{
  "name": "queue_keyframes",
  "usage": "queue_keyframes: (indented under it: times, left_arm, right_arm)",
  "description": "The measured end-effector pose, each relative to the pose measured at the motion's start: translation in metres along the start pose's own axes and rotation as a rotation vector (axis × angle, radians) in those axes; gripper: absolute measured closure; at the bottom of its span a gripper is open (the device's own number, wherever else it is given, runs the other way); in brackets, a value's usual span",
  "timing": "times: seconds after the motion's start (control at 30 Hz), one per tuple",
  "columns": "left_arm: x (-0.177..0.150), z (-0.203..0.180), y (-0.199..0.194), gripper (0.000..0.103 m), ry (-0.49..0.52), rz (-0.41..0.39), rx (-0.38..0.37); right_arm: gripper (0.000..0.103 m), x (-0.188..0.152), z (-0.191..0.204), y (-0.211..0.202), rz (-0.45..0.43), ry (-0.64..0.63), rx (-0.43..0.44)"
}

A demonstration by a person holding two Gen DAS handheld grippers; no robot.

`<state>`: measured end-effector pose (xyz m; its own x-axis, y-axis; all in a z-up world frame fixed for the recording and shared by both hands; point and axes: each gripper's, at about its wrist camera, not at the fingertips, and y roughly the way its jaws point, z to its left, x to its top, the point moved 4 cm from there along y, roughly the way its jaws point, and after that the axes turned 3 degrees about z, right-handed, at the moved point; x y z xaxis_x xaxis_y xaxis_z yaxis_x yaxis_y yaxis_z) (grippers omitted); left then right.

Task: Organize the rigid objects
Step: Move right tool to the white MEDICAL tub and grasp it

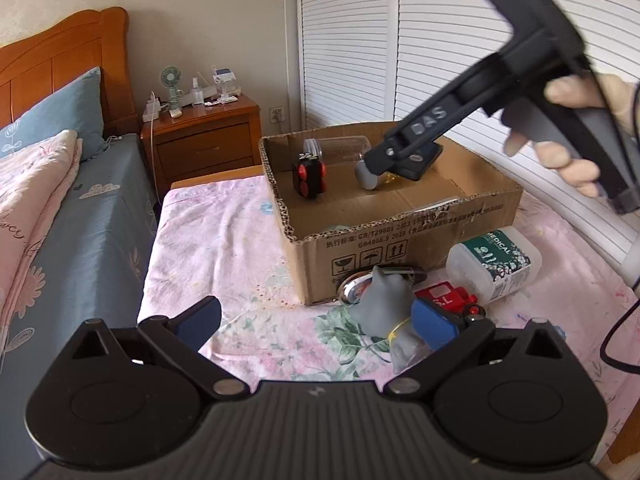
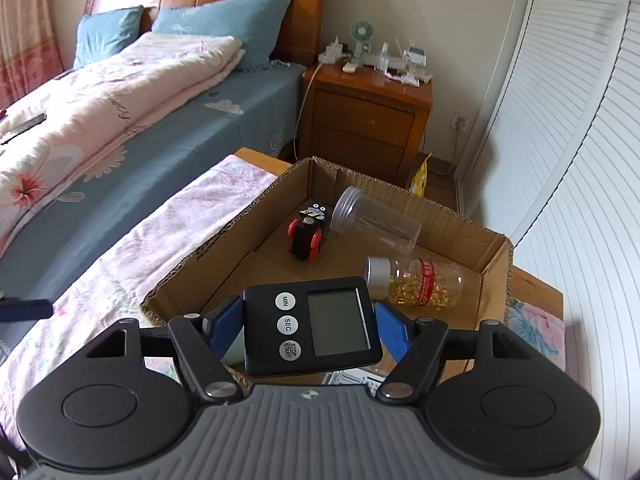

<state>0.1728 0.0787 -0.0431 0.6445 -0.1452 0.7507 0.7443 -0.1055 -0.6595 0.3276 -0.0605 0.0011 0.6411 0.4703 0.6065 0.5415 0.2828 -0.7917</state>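
Note:
My right gripper is shut on a black digital timer and holds it over the open cardboard box. Inside the box lie a black and red toy car, a clear empty jar and a bottle of yellow capsules. The left wrist view shows that gripper from outside, a hand on its handle, with the timer above the box. My left gripper stands wide open over the pink floral cloth. A wrapped grey figure lies just by its right finger.
In front of the box lie a red toy, a white plastic container and a shiny round object. A bed runs along the left, a wooden nightstand stands behind, and white louvred doors are at the right.

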Motion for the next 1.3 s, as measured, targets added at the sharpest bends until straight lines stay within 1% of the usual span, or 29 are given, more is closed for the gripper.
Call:
queue_keyframes:
  times: [0.1,0.2,0.23,0.27,0.3,0.37,0.67,0.77,0.83,0.9,1.03,1.1,1.3]
  left_arm:
    - [-0.003,0.002,-0.001,0.002,0.01,-0.003,0.024]
    - [-0.005,0.006,-0.003,0.002,-0.003,-0.002,0.022]
    - [-0.006,0.007,-0.003,0.002,-0.009,0.0,0.019]
    - [-0.006,0.007,-0.003,0.002,-0.013,0.001,0.016]
    - [-0.007,0.007,-0.003,0.002,-0.014,0.002,0.012]
    - [-0.008,0.007,-0.002,0.002,-0.013,0.006,0.007]
    - [-0.01,0.001,0.0,0.002,-0.004,0.021,0.004]
    - [-0.011,-0.002,0.001,0.002,-0.001,0.027,0.0]
    - [-0.012,-0.004,0.001,0.002,0.001,0.035,-0.006]
    - [-0.014,-0.005,0.003,0.002,-0.001,0.048,-0.013]
    - [-0.017,-0.007,0.006,0.002,-0.007,0.081,-0.025]
    - [-0.018,-0.009,0.009,0.002,-0.009,0.093,-0.025]
    - [-0.023,-0.016,0.015,0.002,0.004,0.126,-0.03]
  right_arm:
    - [0.027,0.005,-0.001,0.019,0.035,0.021,-0.023]
    - [0.026,0.008,-0.005,0.032,0.04,0.055,-0.048]
    - [0.023,0.008,-0.008,0.034,0.037,0.069,-0.059]
    - [0.014,0.008,-0.01,0.036,0.034,0.083,-0.067]
    - [0.009,0.008,-0.012,0.036,0.026,0.096,-0.068]
    - [0.007,0.006,-0.014,0.032,0.014,0.11,-0.063]
    - [0.0,-0.015,-0.019,-0.005,-0.031,0.169,-0.109]
    - [0.0,-0.027,-0.018,-0.02,-0.067,0.178,-0.135]
    - [0.0,-0.038,-0.017,-0.029,-0.092,0.174,-0.173]
    - [0.0,-0.051,-0.018,-0.034,-0.098,0.188,-0.213]
    - [0.0,-0.081,-0.013,-0.037,-0.087,0.201,-0.261]
    - [0.0,-0.097,-0.01,-0.036,-0.08,0.194,-0.271]
    - [0.0,-0.128,-0.011,-0.015,-0.024,0.246,-0.254]
